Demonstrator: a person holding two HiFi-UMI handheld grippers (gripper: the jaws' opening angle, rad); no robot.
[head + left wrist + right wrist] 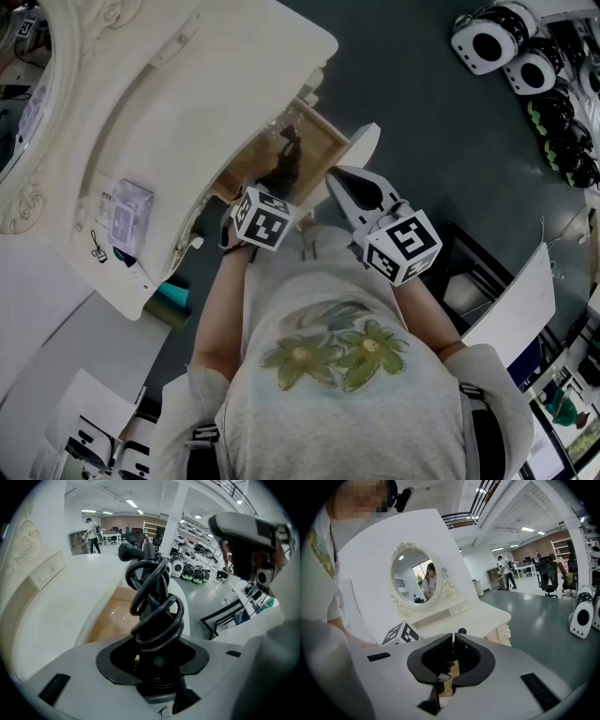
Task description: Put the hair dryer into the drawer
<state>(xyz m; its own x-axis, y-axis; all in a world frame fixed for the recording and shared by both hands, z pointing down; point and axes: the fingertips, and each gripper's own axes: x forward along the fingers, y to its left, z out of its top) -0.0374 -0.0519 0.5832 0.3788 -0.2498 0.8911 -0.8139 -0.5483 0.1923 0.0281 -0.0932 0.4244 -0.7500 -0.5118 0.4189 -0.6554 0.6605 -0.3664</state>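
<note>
Tabletop (187, 94) overhangs drawer (321, 139) under hair dryer (152, 606); mirror (415, 581) behind.

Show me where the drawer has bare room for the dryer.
The wooden floor of the drawer shows bare between the tabletop and the white drawer front. The near end is crowded: the hair dryer in the left gripper hangs there, with the right gripper alongside.

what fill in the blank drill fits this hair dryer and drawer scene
The left gripper holds a hair dryer coloured ___.
On the right gripper, the jaws are ___.
The drawer stands ___.
The dressing table has a mirror that is ___ in shape.
Missing: black; shut; open; oval
</note>
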